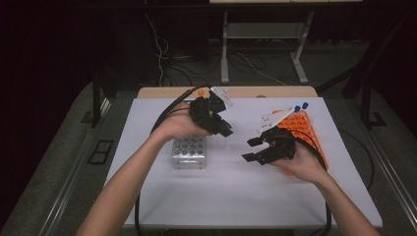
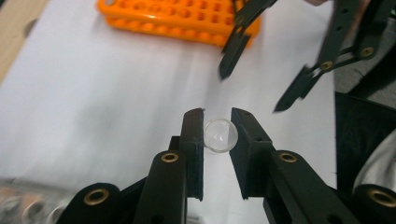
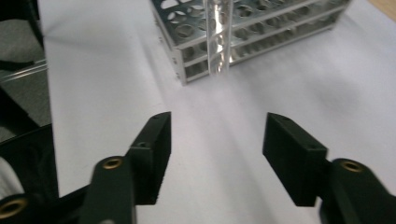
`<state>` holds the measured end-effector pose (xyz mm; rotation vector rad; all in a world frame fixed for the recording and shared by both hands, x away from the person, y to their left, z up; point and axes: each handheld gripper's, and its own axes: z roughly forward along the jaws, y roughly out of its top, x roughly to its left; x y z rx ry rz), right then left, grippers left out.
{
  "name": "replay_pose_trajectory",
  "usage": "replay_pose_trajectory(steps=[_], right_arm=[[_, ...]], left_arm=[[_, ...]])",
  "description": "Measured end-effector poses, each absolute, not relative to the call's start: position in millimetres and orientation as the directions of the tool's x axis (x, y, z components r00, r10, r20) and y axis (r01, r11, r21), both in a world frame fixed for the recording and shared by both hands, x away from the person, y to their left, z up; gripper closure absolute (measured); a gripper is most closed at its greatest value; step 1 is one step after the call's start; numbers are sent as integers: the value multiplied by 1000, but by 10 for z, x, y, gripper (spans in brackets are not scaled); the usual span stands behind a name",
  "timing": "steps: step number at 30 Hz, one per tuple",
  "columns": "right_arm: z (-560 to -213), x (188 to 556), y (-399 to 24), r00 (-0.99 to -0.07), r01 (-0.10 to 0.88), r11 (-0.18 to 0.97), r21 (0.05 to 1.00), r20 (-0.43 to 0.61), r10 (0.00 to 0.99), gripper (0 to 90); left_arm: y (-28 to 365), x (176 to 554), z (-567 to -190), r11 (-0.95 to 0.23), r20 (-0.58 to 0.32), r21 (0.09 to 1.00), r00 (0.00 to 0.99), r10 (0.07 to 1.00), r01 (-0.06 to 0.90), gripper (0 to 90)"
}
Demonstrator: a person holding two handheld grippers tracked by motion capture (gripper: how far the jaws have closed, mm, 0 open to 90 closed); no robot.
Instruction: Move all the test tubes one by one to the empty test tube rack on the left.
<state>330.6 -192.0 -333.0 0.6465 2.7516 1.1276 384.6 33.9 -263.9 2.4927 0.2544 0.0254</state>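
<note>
Working over a white sheet (image 1: 236,187) on a wooden table (image 1: 255,92), you have a dark room around you, with cables and grey table legs on the floor beyond. Just under your left gripper (image 1: 220,129) stands a metal rack (image 1: 188,152) with round holes; behind your right gripper (image 1: 252,149) lies an orange rack (image 1: 302,129) with blue-capped tubes at its far end. Nothing stands between the two grippers but bare sheet. Your left gripper is clamped on a clear glass tube (image 2: 220,135), held between its pads, its round end facing the left gripper view; in the right gripper view the tube (image 3: 218,39) hangs upright before the metal rack. Your right gripper stands parted, with nothing between its pads.
</note>
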Motion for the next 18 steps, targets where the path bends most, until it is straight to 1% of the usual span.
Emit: replay_pose_trajectory(steps=[6,9,12,14,16,17,18], right_arm=[[-3358,3316,-2037,-880,381,604,700,74,469,292],[-3367,3315,-2090,-872,391,592,705,78,484,254],[-3365,3315,-2138,-859,411,577,706,87,505,186],[-3364,3321,-2180,-854,420,565,710,100,510,122],[-3362,3314,-2230,-847,425,556,715,97,523,112],[-3365,3314,-2252,-844,428,552,715,98,527,84],[-3368,3315,-2277,-841,434,548,715,103,531,31]], left_arm=[[499,3967,-2581,-763,-41,608,969,245,219,741],[562,4021,-2547,-759,-35,609,963,266,231,741],[617,4070,-2512,-751,-29,612,955,294,249,742],[651,4106,-2489,-744,-25,616,950,312,260,741],[684,4145,-2476,-736,-26,619,944,329,274,742],[699,4166,-2473,-733,-25,621,941,338,280,742],[714,4186,-2470,-731,-25,620,938,347,286,742]])
